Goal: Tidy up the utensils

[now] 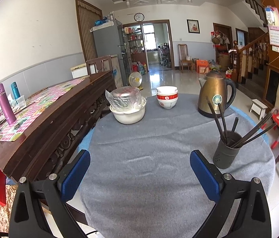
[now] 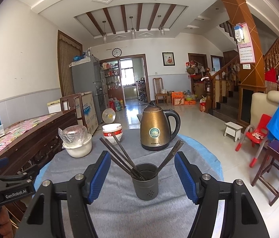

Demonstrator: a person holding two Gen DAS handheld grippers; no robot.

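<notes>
A dark grey utensil holder (image 2: 145, 181) stands on the grey-clothed round table (image 1: 149, 138), with several dark chopsticks (image 2: 119, 154) fanned out of it to both sides. My right gripper (image 2: 142, 164) is open, its blue pads to either side of the holder and just short of it, touching nothing. In the left wrist view the holder (image 1: 227, 150) with its chopsticks (image 1: 221, 119) sits to the right of my left gripper (image 1: 140, 162), which is open over bare cloth. The left gripper's body (image 2: 6, 180) shows at the left edge of the right wrist view.
At the table's far side stand a white pot with a plastic-wrapped lid (image 1: 128, 107), stacked red-and-white bowls (image 1: 167, 97) and a brass kettle (image 1: 214, 95). A dark wooden sideboard (image 1: 56, 115) adjoins the table's left. A wooden chair (image 2: 278, 162) and a red child's chair (image 2: 258, 132) stand right.
</notes>
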